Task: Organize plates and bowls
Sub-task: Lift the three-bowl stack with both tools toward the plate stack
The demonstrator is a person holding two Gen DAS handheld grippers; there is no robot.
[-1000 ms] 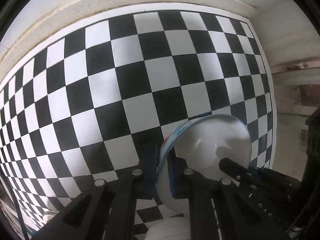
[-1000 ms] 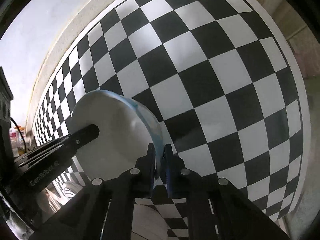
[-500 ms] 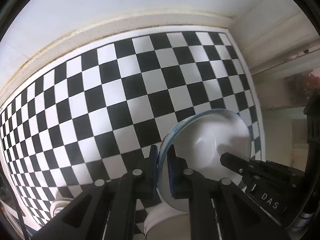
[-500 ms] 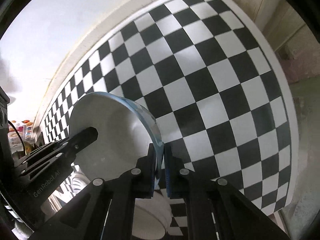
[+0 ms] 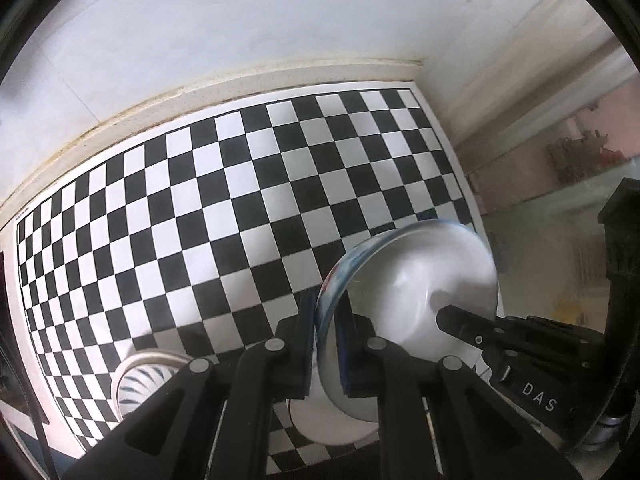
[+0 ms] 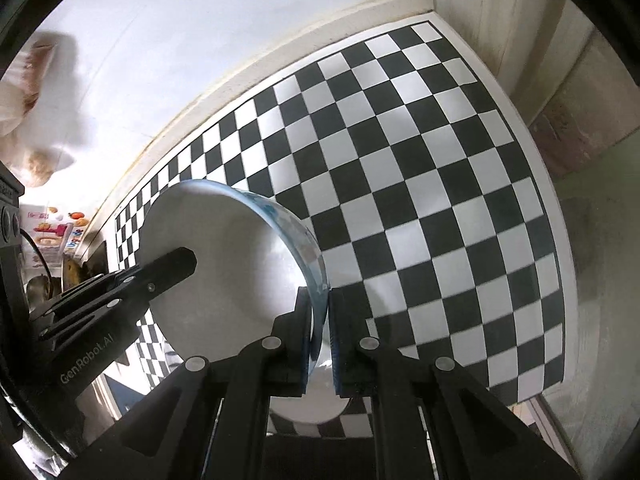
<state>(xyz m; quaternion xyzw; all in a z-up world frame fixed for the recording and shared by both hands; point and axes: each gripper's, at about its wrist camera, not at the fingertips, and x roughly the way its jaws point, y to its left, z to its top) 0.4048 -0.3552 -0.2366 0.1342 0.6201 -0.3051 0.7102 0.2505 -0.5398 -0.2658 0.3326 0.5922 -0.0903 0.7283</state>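
A white bowl [image 5: 424,280] with a blue patterned outside hangs tilted above the checkered table [image 5: 200,220]. My left gripper [image 5: 326,320] is shut on its near rim, one finger inside and one outside. My right gripper [image 5: 450,318] reaches in from the right and grips the opposite rim. In the right wrist view the same bowl [image 6: 224,272] shows its white inside. There my right gripper [image 6: 320,320] is shut on the rim, and my left gripper [image 6: 176,260] comes in from the left.
A white bowl with blue stripes [image 5: 138,380] stands on the table at lower left. Another white dish [image 5: 332,424] lies right under the held bowl, also visible as a white dish [image 6: 308,408]. A pale wall [image 5: 240,20] backs the table, whose right edge [image 6: 556,240] drops to the floor.
Both grippers have risen with the bowl held between them, so the table looks farther away. The striped bowl and the white dish beneath have come into view.
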